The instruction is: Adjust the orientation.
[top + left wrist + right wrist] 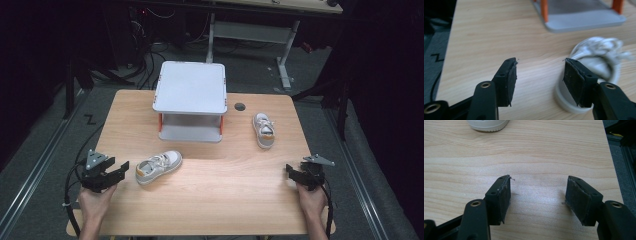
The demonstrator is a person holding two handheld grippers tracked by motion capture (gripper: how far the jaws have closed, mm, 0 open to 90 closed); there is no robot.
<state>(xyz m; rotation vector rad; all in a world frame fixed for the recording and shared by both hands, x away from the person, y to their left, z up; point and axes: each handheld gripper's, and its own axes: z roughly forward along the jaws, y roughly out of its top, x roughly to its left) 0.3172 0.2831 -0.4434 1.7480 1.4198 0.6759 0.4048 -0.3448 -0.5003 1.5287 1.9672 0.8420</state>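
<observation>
Two small white-and-grey shoes lie on the wooden table (225,200). The left shoe (159,167) has a tan heel and lies just right of my left gripper (121,170). In the left gripper view that shoe (599,52) is blurred and sits beyond the right jaw, outside the gap; my left gripper (540,67) is open with only bare wood between its pads. The right shoe (263,130) lies near the table's right edge, beyond my right gripper (291,172). My right gripper (539,185) is open over bare wood, and the shoe's sole (487,123) shows at the top edge.
A white two-level shelf (190,87) with orange posts stands at the back middle of the table; its lower tray (584,20) shows in the left gripper view. A round cable hole (240,106) is beside it. Dark floor and a desk frame lie beyond the table.
</observation>
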